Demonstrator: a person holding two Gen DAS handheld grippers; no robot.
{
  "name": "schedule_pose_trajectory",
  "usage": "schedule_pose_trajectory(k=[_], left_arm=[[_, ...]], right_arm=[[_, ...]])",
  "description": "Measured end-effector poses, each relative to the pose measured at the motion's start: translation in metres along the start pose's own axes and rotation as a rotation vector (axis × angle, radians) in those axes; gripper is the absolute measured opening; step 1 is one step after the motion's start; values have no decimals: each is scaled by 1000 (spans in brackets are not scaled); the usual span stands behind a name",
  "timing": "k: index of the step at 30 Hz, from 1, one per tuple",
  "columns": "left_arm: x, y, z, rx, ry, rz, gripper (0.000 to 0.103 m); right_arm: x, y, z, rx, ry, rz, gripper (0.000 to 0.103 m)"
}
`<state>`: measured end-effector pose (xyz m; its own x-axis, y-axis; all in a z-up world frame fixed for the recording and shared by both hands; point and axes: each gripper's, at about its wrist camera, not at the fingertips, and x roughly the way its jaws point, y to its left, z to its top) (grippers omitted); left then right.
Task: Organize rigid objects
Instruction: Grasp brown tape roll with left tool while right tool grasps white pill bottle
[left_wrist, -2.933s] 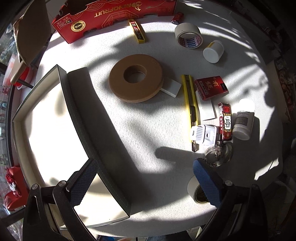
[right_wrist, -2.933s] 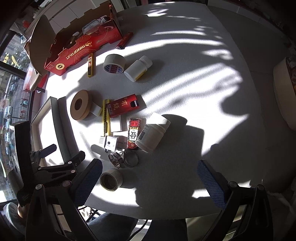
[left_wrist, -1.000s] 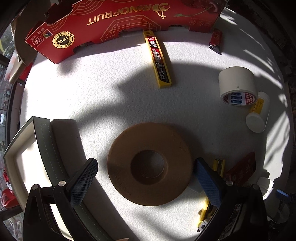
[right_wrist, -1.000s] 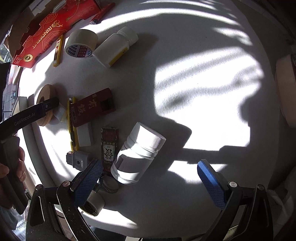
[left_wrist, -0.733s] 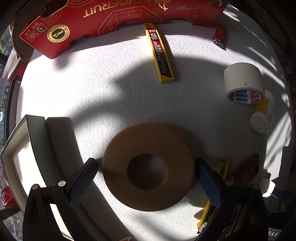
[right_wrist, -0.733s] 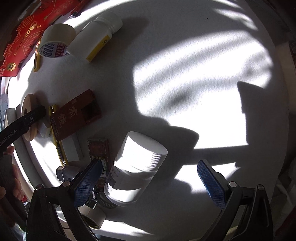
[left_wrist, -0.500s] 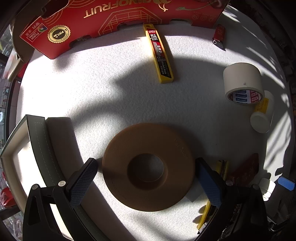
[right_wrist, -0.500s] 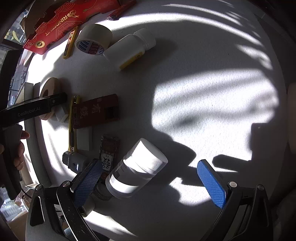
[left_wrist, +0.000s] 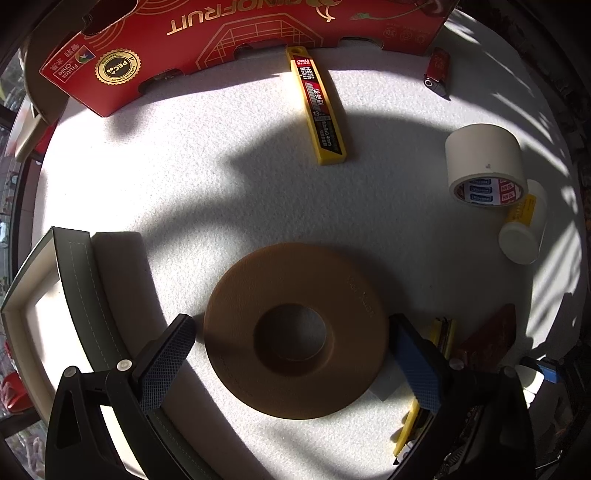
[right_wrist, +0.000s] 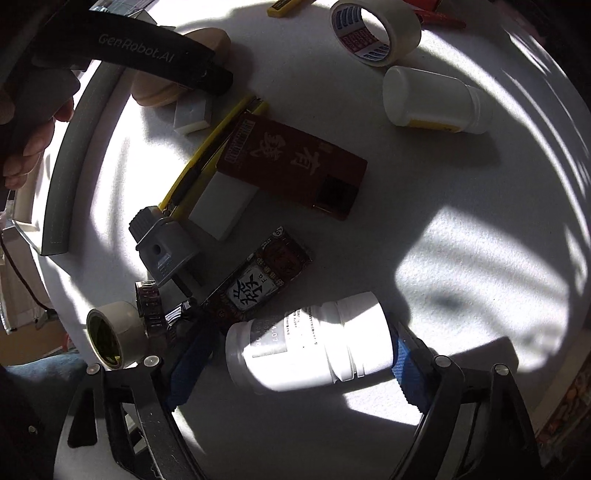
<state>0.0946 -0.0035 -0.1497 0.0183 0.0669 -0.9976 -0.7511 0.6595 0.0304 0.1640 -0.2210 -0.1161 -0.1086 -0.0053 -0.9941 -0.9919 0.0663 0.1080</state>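
Observation:
A flat brown ring (left_wrist: 295, 338) lies on the white table. My left gripper (left_wrist: 291, 362) is open, its blue pads straddling the ring on both sides, close to its rim. A white pill bottle (right_wrist: 310, 350) lies on its side between the open fingers of my right gripper (right_wrist: 295, 369); the right pad sits at its cap end. The left gripper's arm also shows in the right wrist view (right_wrist: 147, 59), over the ring (right_wrist: 162, 92).
An open grey box (left_wrist: 74, 314) lies left. A red carton (left_wrist: 240, 40) stands at the back. Around: yellow blade case (left_wrist: 319, 110), tape roll (left_wrist: 484, 170), small white bottle (left_wrist: 521, 236), red packet (right_wrist: 291, 166), yellow cutter (right_wrist: 207, 158), grey plug (right_wrist: 166, 247), card pack (right_wrist: 258, 280), hose clamp (right_wrist: 147, 306), small tape roll (right_wrist: 114, 332).
My left gripper has moved in over the ring until its pads flank it. My right gripper has dropped and turned towards the pill bottle, which now lies between its fingers.

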Motion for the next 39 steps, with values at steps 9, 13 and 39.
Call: schedule_pose_trajectory(k=[9,13,39], left_arm=[[-14,0,-9,27,3,8,89],[-23,2,-18,31,-21,16,89],[-81,-35,-104,123,-64,-57,89]], right_arm=[[3,-7,-6,116,-6,-38,78],[-13,-15,-44,170,-31,-14,78],[-30,18,-102,463,-61,25,78]])
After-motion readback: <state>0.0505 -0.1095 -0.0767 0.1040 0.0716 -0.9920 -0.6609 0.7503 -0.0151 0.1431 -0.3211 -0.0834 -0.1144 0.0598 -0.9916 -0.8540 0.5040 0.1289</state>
